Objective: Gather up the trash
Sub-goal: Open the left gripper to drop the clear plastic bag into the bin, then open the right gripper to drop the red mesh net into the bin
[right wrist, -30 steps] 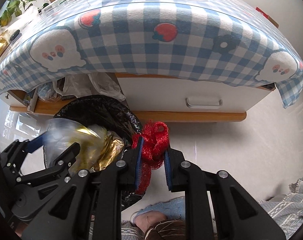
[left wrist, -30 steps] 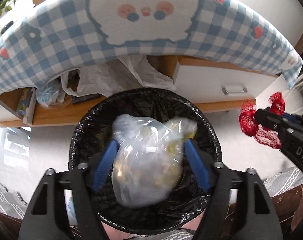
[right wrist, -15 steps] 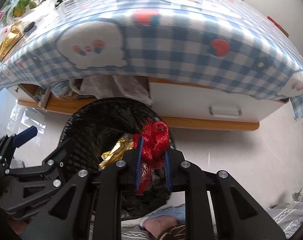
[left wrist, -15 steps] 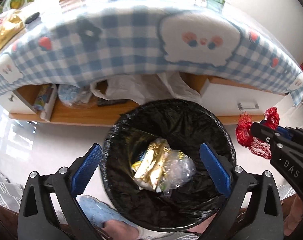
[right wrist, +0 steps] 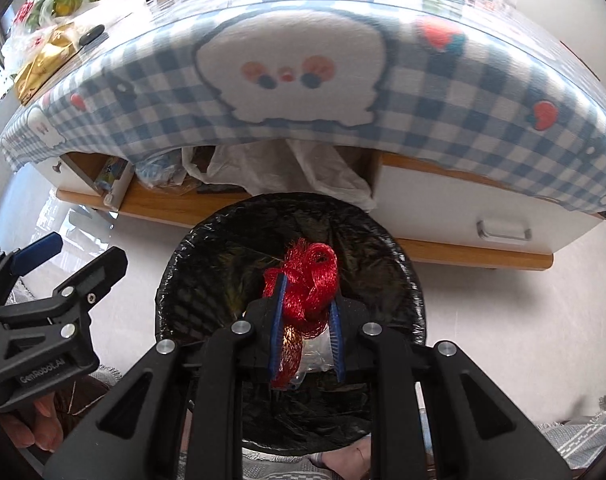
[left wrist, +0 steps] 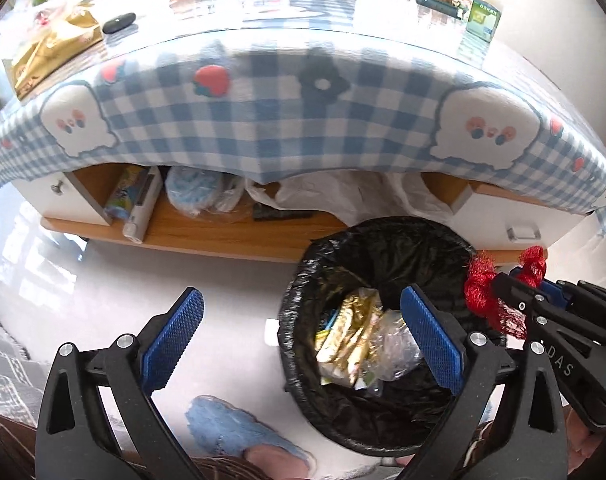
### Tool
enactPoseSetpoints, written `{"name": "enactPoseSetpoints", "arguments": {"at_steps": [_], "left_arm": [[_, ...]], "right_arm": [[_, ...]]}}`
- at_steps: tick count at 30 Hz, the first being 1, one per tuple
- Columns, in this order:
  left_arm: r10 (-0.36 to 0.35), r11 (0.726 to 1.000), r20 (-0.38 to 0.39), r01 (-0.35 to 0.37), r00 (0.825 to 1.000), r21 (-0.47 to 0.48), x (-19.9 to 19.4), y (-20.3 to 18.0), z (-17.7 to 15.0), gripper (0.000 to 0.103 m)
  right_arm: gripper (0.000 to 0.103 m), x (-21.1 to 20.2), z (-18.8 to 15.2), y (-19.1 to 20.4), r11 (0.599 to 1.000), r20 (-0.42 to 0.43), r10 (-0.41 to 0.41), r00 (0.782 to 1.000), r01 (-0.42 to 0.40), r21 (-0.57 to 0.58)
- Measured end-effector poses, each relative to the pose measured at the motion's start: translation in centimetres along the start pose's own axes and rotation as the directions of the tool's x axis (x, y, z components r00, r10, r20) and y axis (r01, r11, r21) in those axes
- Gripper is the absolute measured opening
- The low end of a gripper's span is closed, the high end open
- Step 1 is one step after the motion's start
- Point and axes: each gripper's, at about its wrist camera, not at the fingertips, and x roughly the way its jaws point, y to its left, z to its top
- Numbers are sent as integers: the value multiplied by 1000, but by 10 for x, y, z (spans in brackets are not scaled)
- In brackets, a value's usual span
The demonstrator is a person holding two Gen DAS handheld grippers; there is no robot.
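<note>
The right gripper (right wrist: 305,328) is clenched on one wad of red mesh netting (right wrist: 309,286), pinched between its two blue pads (right wrist: 278,330). The netting sits directly above the open mouth of the trash bin (right wrist: 417,300), inside the rim line as seen from the right wrist view. From the left wrist view the same netting (left wrist: 485,296) appears at the bin's right rim.

The left gripper (left wrist: 303,340) is released, its two blue pads (left wrist: 175,336) spread wide with nothing between them. One pad lies over the bin opening; the other is over bare floor to the left of the bin.

There is one bin (left wrist: 299,288), round, lined with one black plastic bag. Inside it, on the bottom, lies one clear plastic bag of wrappers (left wrist: 367,348) with gold foil showing.

One blue slipper (left wrist: 231,430) is on the floor near the bin, on its left and closer to the camera.

Behind the bin stands one low table (left wrist: 223,236) with a wooden shelf. One white plastic bag (left wrist: 335,196) on that shelf hangs just behind the bin's far rim. One blue checked tablecloth (left wrist: 263,120) covers the table top above the bin.
</note>
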Motion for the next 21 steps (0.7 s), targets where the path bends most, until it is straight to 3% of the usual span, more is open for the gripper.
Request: {"name": "enactPoseSetpoints", "arguments": {"at_steps": [14,21], "left_arm": [[28,1000,-42,-28,999,-3,7,11,-6,97],[29,1000,-54,-29,998,-1,10,10,-7,97]], "right_arm": [[19,10,-1,15,1000,-1,-6,1000,6,-20],[25,12,-2,20,999,-7,-6,1000,6,-45]]}}
